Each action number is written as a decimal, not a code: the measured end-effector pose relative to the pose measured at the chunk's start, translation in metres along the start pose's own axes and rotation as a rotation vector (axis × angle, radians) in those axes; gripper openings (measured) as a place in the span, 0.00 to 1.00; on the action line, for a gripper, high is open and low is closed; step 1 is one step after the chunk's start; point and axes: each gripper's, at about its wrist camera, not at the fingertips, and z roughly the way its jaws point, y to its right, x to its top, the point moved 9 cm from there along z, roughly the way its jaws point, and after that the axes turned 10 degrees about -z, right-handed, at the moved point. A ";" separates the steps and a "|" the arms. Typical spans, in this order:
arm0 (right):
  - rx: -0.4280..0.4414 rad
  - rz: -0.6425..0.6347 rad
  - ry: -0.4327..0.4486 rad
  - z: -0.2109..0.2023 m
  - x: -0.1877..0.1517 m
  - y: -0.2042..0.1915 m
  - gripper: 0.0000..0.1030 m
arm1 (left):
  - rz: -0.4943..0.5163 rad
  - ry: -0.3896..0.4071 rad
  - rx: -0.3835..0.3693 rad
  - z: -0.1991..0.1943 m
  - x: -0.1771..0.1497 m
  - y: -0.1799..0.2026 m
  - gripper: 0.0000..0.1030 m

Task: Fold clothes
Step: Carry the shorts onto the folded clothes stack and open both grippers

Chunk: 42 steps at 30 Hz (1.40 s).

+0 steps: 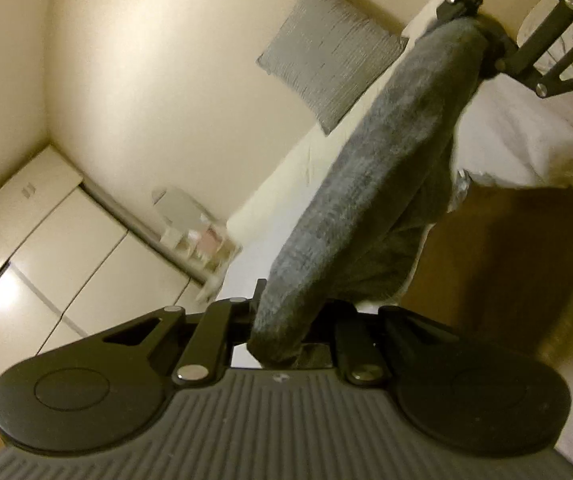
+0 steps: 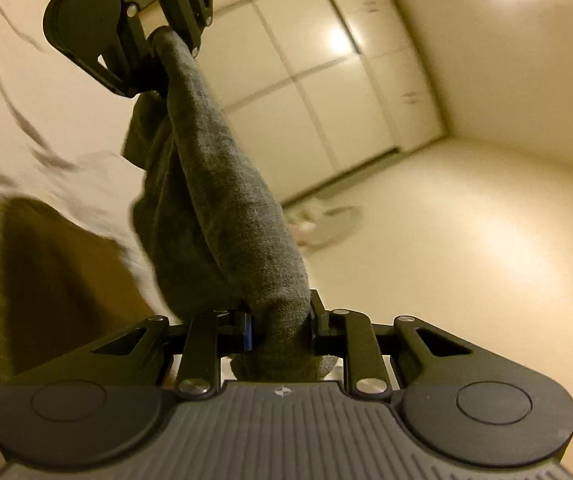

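Ribbed grey housing fills the foreground of each wrist view; beyond it the left claw (image 1: 282, 320) pinches one end of a grey garment (image 1: 370, 184), and the right claw (image 2: 280, 326) pinches the other end. The garment is bunched into a taut rope between the two claws and hangs in the air above the bed (image 1: 526, 136) — none of its visible length rests on the sheet. Holding it by both ends presumably lets it drop open before being laid flat for folding. Beyond the garment, a grey pillow (image 1: 326, 52) leans against the wall at the bed's far side. No container can be made out; the blurred items on the floor past the bed are unclear.
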 end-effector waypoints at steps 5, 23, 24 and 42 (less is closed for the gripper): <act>0.204 -0.026 -0.100 0.041 -0.053 -0.107 0.22 | 0.067 -0.165 -0.180 0.071 -0.079 0.086 0.12; 0.264 0.154 -0.114 -0.034 -0.060 -0.119 0.40 | 0.053 -0.098 -0.108 0.007 -0.125 0.093 0.34; 0.273 0.208 -0.103 -0.035 -0.057 -0.111 0.37 | 0.011 -0.071 -0.108 0.006 -0.117 0.089 0.34; 0.452 0.670 -0.210 -0.002 -0.086 -0.116 0.31 | -0.216 -0.109 -0.239 0.064 -0.112 0.084 0.34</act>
